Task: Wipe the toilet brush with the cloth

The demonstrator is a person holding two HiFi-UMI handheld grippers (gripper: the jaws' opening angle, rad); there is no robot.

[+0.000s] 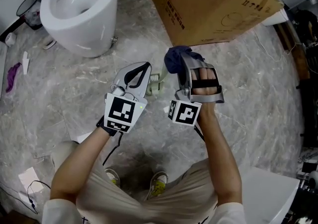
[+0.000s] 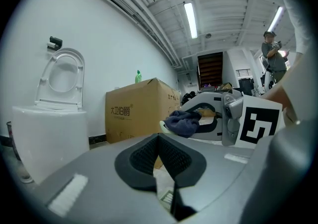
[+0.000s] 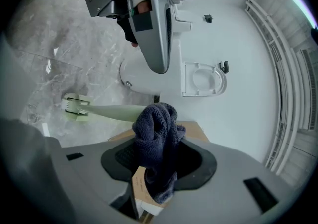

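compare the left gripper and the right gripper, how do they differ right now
The right gripper is shut on a dark blue cloth; the left gripper has its jaws together with nothing between the pads. The right gripper's cloth sits at the handle end of the pale green toilet brush, while the left gripper seems clear of the brush. Both carry a marker cube and are hand-held above the floor.
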